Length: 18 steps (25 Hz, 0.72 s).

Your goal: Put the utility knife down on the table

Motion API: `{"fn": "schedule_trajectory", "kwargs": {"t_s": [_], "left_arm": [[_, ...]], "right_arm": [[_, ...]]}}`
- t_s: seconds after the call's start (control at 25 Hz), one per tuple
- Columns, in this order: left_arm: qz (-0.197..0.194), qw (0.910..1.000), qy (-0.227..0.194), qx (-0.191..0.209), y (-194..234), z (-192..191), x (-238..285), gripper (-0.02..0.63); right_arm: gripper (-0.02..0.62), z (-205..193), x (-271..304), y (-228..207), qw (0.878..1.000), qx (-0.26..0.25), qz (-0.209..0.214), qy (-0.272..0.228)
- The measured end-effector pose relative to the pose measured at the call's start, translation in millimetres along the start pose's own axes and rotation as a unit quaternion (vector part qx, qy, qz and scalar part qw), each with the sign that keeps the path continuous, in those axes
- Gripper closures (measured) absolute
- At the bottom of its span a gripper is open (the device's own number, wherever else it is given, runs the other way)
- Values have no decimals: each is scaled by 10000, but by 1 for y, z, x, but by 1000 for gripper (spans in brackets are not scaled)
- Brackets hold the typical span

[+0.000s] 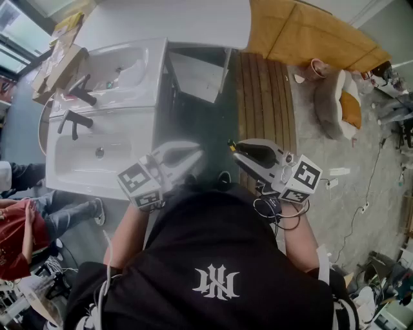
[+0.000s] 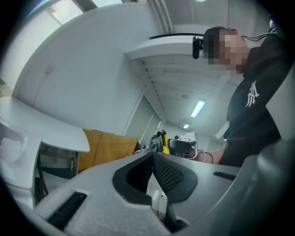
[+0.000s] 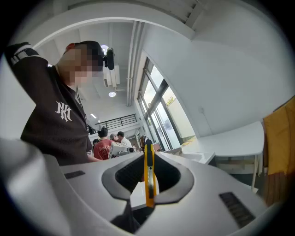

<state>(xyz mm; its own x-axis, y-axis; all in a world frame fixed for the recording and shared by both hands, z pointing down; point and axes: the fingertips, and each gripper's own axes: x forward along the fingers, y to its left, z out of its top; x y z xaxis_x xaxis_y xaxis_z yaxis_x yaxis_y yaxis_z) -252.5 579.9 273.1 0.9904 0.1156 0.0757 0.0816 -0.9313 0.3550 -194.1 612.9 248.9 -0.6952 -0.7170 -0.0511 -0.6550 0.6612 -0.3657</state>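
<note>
A yellow utility knife (image 3: 149, 177) stands on edge between the jaws of my right gripper (image 3: 149, 159), which is shut on it. In the head view the knife's tip (image 1: 230, 145) pokes out ahead of the right gripper (image 1: 237, 148), held at chest height above the floor. My left gripper (image 1: 197, 156) hangs beside it, level with it. Its jaws meet at the tips (image 2: 152, 156) with nothing between them. The left gripper view also catches the right gripper and knife (image 2: 161, 139) in the distance. The white table (image 1: 174, 19) lies ahead, beyond both grippers.
Two white washbasins (image 1: 103, 138) with black taps (image 1: 74, 121) stand to the left, with cardboard boxes (image 1: 61, 58) behind them. A wooden slatted platform (image 1: 264, 90) and an orange sofa (image 1: 310, 32) lie ahead on the right. Seated people (image 1: 26, 219) are at the left. Cables (image 1: 361, 206) run over the floor.
</note>
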Motion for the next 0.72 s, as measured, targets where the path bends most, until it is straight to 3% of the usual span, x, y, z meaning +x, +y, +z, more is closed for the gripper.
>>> {"fn": "schedule_trajectory", "kwargs": {"t_s": [0.2, 0.72], "left_arm": [[-123, 9998, 71, 120, -13, -2, 10, 600], [196, 9996, 176, 113, -31, 4, 50, 600]], "right_arm": [[538, -1, -9, -2, 10000, -33, 1, -24], [538, 20, -69, -29, 9985, 99, -102, -536]]}}
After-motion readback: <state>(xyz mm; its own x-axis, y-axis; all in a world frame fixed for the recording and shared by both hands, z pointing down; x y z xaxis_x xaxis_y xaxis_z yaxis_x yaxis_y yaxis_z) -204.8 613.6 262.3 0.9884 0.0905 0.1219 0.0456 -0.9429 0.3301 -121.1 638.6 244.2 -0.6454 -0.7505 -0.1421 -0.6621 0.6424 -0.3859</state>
